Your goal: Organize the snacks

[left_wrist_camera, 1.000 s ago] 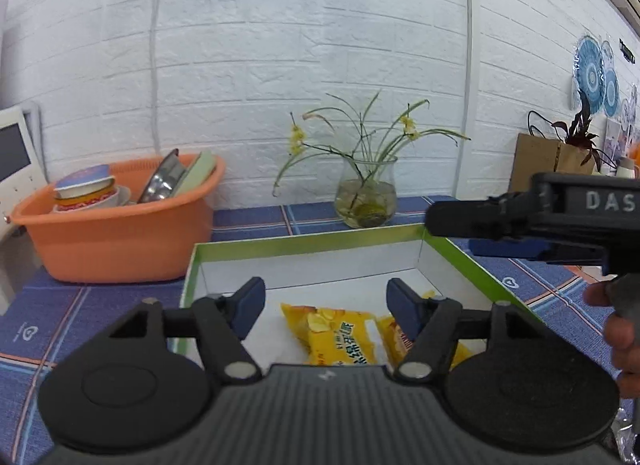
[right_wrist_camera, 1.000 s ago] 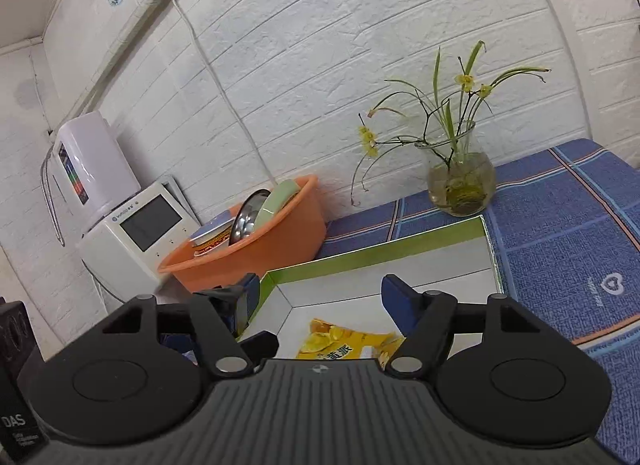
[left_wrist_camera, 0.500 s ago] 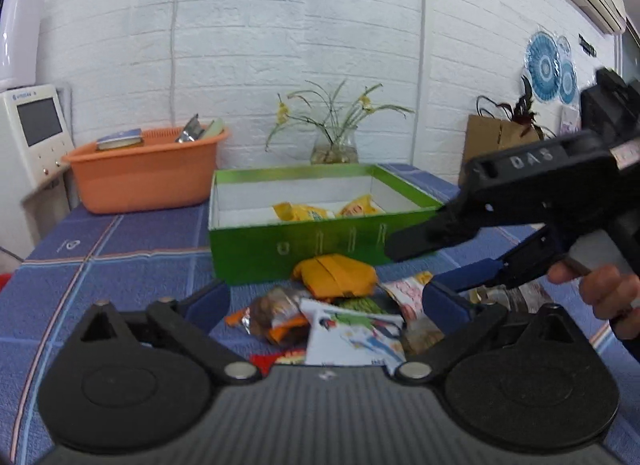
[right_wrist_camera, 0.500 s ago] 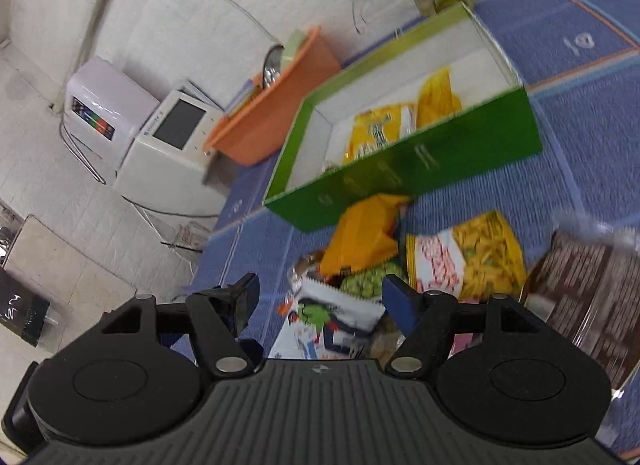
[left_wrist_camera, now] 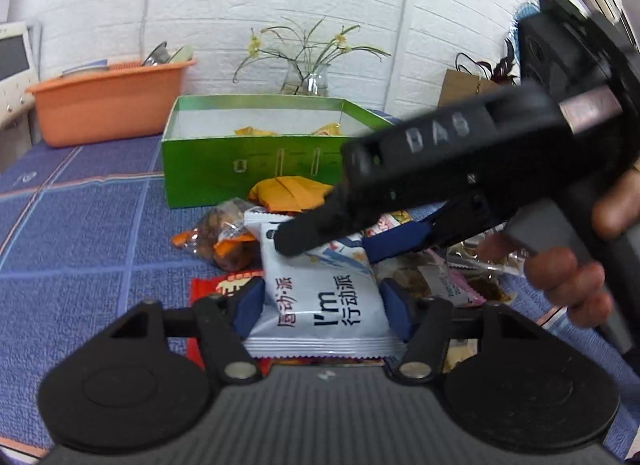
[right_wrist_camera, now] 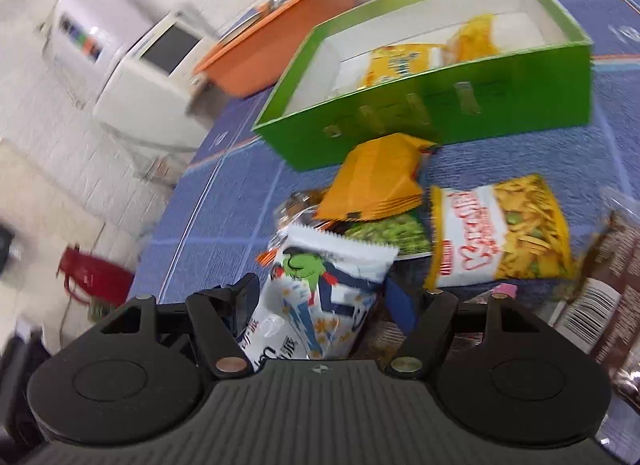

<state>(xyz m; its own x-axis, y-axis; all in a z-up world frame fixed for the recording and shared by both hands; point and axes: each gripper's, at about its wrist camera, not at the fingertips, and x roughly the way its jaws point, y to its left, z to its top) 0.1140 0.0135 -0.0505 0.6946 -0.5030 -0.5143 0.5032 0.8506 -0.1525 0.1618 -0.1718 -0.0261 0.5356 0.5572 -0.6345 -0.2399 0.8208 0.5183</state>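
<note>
- The left gripper point(left_wrist_camera: 322, 307), black with blue pads, reaches down over a pile of snack packets on a table covered with a blue checked cloth point(left_wrist_camera: 88, 233).
- Its jaws are closing around a white plastic snack packet point(left_wrist_camera: 320, 301) printed with dark letters and red characters; the blue pads point(left_wrist_camera: 250, 307) sit against the packet's two long edges, so the claw is grasping it.
- That white packet lies on top of the pile, partly over a red wrapper point(left_wrist_camera: 218, 287), with a clear bag of brown snacks with orange ends point(left_wrist_camera: 224, 241) just behind it on the left.
- The right gripper point(right_wrist_camera: 320, 301) comes in from the right in the left wrist view, held by a person's hand point(left_wrist_camera: 576, 277) around its grey handle.
- In the right wrist view, its jaws stand apart on either side of the far end of the same white packet, which shows a green cartoon figure there; the view is blurred, and no pad seems to press on the packet, so this claw reads as released.
- A folded orange foil packet point(right_wrist_camera: 376, 181) lies behind the white one, just in front of the box wall.
- Beside it sit a green packet of peas point(right_wrist_camera: 388, 233) and a white and yellow bag of stick snacks point(right_wrist_camera: 500, 233); a dark brown bag with a barcode point(right_wrist_camera: 608, 297) lies at the right edge.
- The green cardboard box with a white inside point(left_wrist_camera: 208, 173) stands open behind the pile and holds two yellow snack bags point(right_wrist_camera: 400, 63).
- An orange plastic basin point(left_wrist_camera: 108, 105) with dishes stands at the back left, and a glass vase with yellow flowers point(left_wrist_camera: 308, 77) stands behind the box against the white brick wall.
</note>
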